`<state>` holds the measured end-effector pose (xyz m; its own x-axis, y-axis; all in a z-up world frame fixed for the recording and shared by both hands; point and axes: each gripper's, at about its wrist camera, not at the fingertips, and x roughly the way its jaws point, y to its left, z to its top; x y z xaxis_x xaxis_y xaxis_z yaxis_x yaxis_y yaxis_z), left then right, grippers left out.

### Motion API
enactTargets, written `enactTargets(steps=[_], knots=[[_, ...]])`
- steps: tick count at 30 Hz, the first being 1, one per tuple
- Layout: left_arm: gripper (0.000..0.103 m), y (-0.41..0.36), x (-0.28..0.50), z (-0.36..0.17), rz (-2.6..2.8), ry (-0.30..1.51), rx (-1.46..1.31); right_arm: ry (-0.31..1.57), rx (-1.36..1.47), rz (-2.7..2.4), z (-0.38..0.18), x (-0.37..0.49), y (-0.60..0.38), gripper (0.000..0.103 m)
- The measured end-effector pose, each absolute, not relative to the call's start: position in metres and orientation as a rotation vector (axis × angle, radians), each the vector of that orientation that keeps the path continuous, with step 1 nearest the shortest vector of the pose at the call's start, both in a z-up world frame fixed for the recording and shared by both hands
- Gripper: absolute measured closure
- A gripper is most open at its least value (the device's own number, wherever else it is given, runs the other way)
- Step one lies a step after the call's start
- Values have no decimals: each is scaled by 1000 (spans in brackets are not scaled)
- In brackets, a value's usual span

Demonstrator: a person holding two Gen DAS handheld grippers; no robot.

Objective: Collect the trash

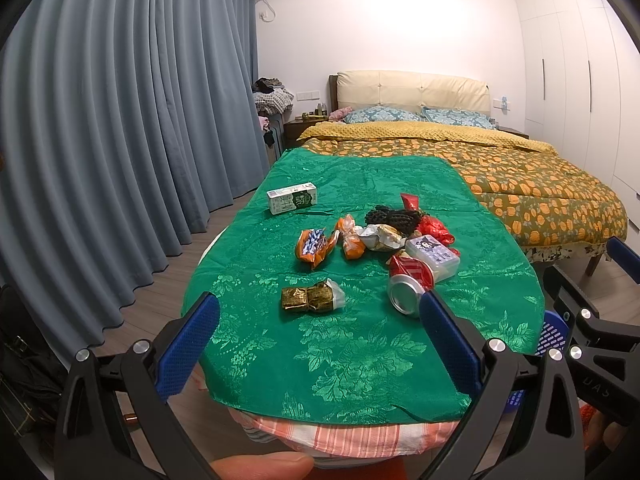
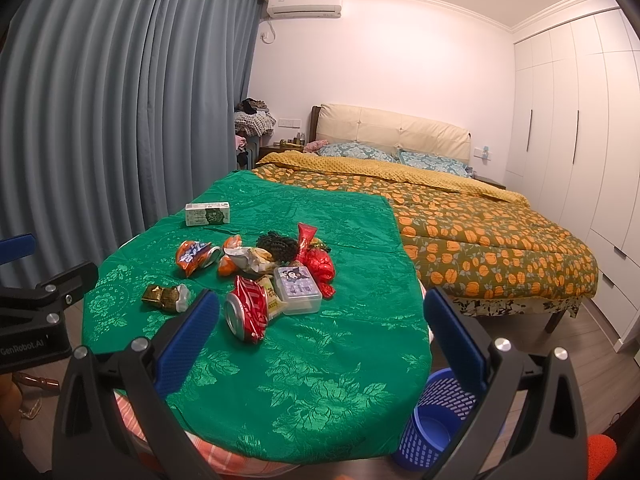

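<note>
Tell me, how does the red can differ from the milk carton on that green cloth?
The red can is round, crushed and shiny metal; the milk carton is a boxy white and green pack that keeps its shape. The red can lies in the clutter, touching the clear plastic box; the milk carton sits alone at the far left. Both lie on their sides on the green cloth, untouched by either gripper.

Bare green cloth point(image 1: 352, 356) near edge, trash cluster point(image 1: 384, 240) crowding centre, blue basket point(image 2: 436, 420) below right, unobstructed
</note>
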<state>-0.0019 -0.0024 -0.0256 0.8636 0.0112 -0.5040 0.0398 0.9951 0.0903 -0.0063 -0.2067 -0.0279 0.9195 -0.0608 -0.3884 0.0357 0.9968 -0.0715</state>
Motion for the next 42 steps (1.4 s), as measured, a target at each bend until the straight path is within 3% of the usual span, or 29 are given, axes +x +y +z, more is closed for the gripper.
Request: enactTargets(steps=[42], knots=[[4,5,-5,-42,-29,526,97,400,-62,-51,-28,-6,-206,5]])
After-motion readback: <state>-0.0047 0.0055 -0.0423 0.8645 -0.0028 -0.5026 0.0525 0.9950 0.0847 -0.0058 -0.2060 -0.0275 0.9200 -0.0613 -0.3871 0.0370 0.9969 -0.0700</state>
